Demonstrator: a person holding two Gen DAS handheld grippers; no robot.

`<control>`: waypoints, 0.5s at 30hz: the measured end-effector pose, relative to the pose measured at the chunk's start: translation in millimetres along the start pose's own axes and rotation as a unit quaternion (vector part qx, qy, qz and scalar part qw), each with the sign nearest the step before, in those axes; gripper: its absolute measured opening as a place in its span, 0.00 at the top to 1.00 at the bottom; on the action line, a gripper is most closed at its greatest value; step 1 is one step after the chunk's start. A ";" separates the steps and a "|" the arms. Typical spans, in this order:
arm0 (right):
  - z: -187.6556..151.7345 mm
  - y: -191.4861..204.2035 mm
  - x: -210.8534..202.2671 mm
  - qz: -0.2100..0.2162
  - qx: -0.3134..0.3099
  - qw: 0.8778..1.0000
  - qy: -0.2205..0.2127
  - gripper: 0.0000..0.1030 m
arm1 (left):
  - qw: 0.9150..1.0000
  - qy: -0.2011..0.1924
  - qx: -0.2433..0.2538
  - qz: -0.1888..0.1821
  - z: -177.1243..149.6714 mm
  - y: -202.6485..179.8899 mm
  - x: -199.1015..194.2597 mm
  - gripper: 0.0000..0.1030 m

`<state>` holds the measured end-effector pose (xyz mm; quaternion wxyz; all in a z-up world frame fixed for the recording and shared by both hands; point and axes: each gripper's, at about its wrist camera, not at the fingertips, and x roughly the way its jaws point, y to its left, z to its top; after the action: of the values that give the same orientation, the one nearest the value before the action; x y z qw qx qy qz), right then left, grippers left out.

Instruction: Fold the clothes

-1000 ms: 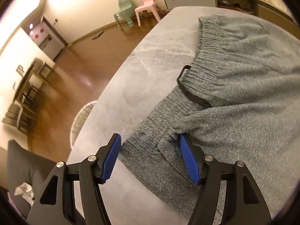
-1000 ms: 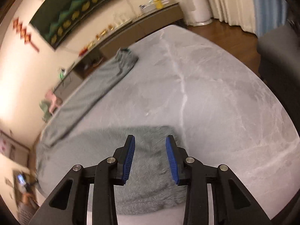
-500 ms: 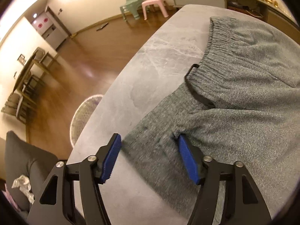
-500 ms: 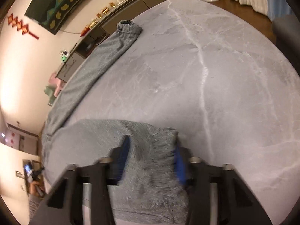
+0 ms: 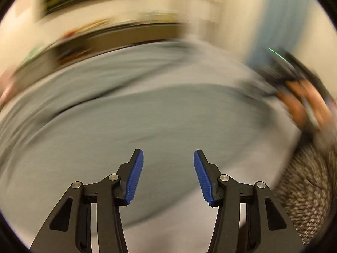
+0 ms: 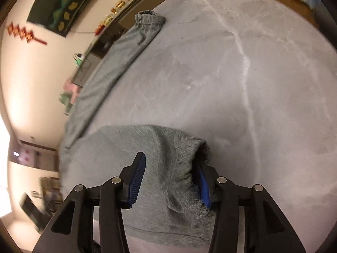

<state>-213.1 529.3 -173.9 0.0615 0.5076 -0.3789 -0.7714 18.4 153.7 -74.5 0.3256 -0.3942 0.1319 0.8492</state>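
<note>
The grey marble table point(image 6: 263, 80) fills the right wrist view. Grey trousers point(image 6: 118, 147) lie across it, one leg reaching toward eleven o'clock, its cuffed end point(image 6: 149, 19) at twelve. The right gripper point(image 6: 170, 177) is opening around a raised fold. The left gripper point(image 5: 168, 175), heavily blurred view, is closing with nothing between its jaws.

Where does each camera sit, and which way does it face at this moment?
Left wrist: sits behind the left gripper, faces across the blurred grey trousers; jaws closing, nothing between; a hand shows at right.
Right wrist: sits behind the right gripper, looks down at the trousers' near leg on the marble table; jaws opening around cloth.
Shared: trousers, table.
</note>
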 end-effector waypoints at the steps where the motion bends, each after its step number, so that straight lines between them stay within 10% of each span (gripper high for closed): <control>1: 0.5 -4.2 0.4 0.015 0.015 1.000 0.003 0.53 | 0.999 -0.006 0.039 -0.012 7.7 -34.8 14.7 0.48; 8: 2.3 -16.1 5.8 0.091 0.044 0.994 0.028 0.53 | 0.993 0.058 0.091 -0.054 21.3 -124.3 110.4 0.51; 15: 24.3 -41.1 -40.1 0.127 0.058 0.984 -0.113 0.74 | 0.995 0.058 0.071 -0.045 15.0 -125.9 130.1 0.49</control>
<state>-202.3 590.2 -166.1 0.0862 0.3675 -0.4886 -0.7866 30.3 314.1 -158.9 0.3828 -0.4246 0.1927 0.7975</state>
